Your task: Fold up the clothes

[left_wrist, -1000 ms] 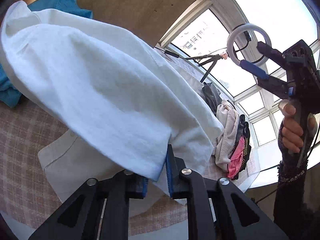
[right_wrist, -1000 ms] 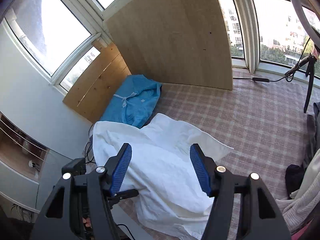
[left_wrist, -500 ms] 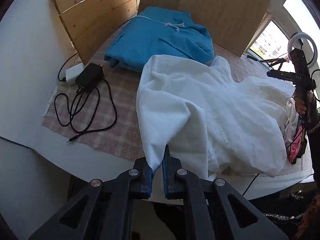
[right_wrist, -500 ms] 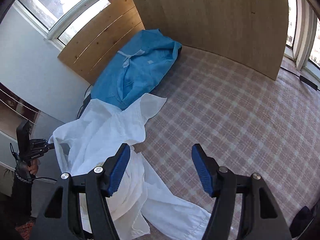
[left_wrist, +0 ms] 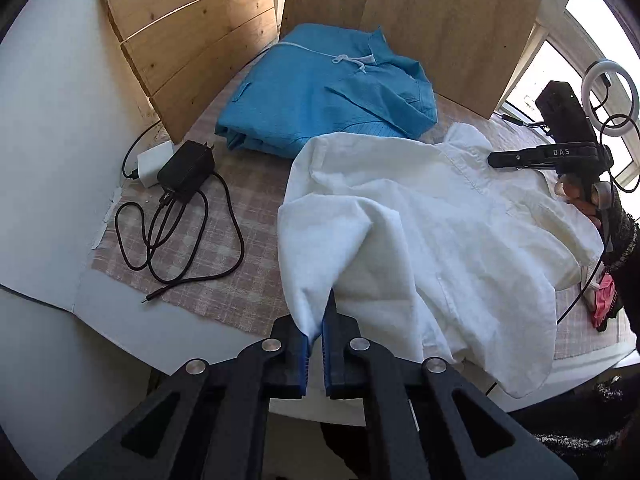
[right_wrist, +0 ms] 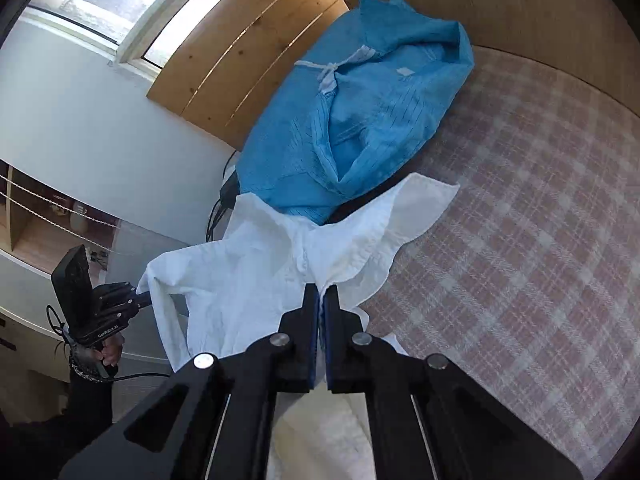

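A white shirt (left_wrist: 440, 220) lies rumpled across the plaid-covered table (left_wrist: 208, 280), partly hanging over the near edge. My left gripper (left_wrist: 316, 320) is shut on a corner of the shirt's edge, lifting it slightly. In the right wrist view my right gripper (right_wrist: 321, 300) is shut on the white shirt (right_wrist: 260, 264) close to its collar. The left gripper (right_wrist: 146, 300) appears there at the far left, gripping the shirt's other end. A hand holds the right gripper (left_wrist: 494, 159) at the shirt's far side. A folded blue garment (left_wrist: 328, 92) sits behind the shirt.
A black charger (left_wrist: 184, 172) with a coiled cable and a white adapter (left_wrist: 150, 164) lie left of the shirt. Wooden boards (left_wrist: 192, 40) stand at the back. A ring light (left_wrist: 608, 80) and a pile of clothes (left_wrist: 604, 304) are at the right.
My right gripper came down from open above the table and shut on the shirt near the collar. My left gripper drew the shirt's corner toward the near edge, and the shirt settled lower.
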`<action>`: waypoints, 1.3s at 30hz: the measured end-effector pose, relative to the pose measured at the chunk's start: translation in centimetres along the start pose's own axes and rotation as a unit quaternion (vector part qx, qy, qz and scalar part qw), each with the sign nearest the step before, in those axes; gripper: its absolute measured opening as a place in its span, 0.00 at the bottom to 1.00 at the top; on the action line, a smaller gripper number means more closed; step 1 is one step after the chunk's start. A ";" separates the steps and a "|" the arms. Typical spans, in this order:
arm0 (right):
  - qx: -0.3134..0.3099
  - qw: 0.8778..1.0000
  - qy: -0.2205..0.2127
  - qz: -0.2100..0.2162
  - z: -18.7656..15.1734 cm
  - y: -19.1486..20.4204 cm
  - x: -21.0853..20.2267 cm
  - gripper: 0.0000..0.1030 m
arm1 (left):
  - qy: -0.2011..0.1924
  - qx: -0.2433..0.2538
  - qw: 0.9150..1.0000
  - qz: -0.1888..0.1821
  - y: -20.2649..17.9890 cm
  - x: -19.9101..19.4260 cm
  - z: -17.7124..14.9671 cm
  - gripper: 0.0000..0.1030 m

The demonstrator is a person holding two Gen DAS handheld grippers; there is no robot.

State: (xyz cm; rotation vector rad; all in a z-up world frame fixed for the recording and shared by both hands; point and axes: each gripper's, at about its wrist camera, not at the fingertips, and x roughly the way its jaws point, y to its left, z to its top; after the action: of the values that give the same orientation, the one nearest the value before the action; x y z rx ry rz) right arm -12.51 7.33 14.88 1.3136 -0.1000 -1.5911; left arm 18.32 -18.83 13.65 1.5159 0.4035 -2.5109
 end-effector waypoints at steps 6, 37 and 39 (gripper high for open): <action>-0.010 0.982 -0.181 -0.054 -3.5 2.7 -21.1 0.03 | -0.058 0.049 0.997 -0.025 -1.2 -4.6 4.2 0.04; 0.075 0.957 -0.156 -0.231 -10.4 -6.2 -24.8 0.03 | -0.045 0.137 0.988 0.057 -12.5 0.5 -3.9 0.15; 0.073 0.963 -0.124 -0.230 -9.8 -8.5 -22.6 0.04 | -0.046 0.121 0.991 0.032 -14.2 0.3 -5.4 0.15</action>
State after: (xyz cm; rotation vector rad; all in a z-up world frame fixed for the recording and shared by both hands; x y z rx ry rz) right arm -13.13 32.59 21.11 1.3044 -0.0696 -2.1777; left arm 18.57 -3.68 12.98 1.4571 0.0351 -2.6439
